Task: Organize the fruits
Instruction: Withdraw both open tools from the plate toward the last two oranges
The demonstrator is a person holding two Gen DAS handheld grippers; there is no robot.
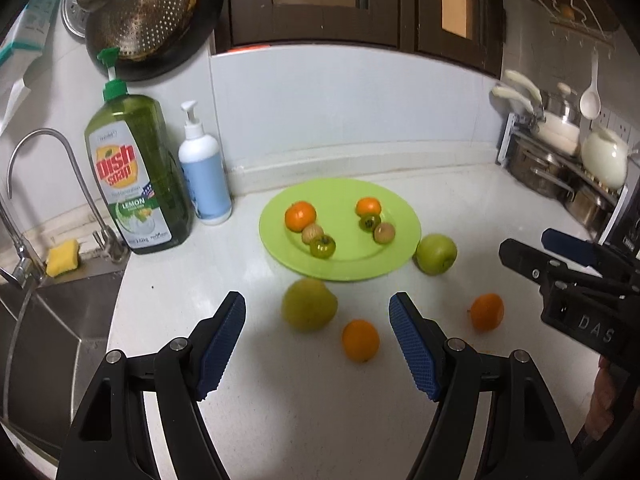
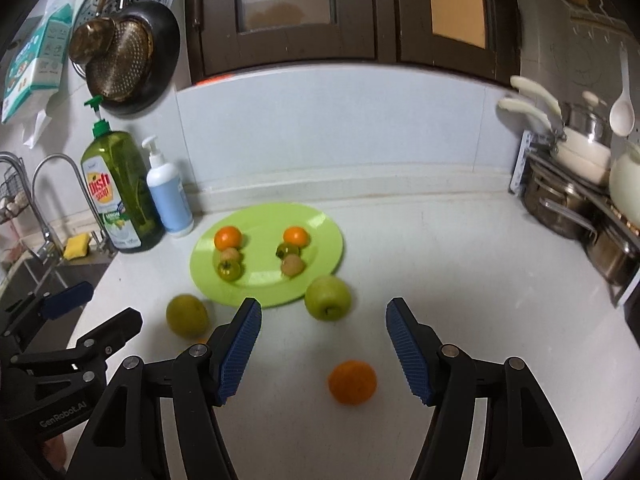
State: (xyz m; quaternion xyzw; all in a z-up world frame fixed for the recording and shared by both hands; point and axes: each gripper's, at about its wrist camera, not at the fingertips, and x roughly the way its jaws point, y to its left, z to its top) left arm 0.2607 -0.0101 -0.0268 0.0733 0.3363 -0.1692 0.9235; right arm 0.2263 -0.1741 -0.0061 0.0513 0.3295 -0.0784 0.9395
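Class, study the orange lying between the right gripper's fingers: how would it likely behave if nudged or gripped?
The orange looks round, so a nudge would probably roll it across the smooth white counter. Its rind seems firm, likely gripping well against the textured pads.

Far ahead and to the left of the gripper, a green dish soap bottle (image 1: 136,176) stands beside a white pump bottle (image 1: 205,176). A yellow sponge (image 1: 63,257) lies near the faucet (image 1: 52,192). Metal pots (image 2: 568,208) sit far right.
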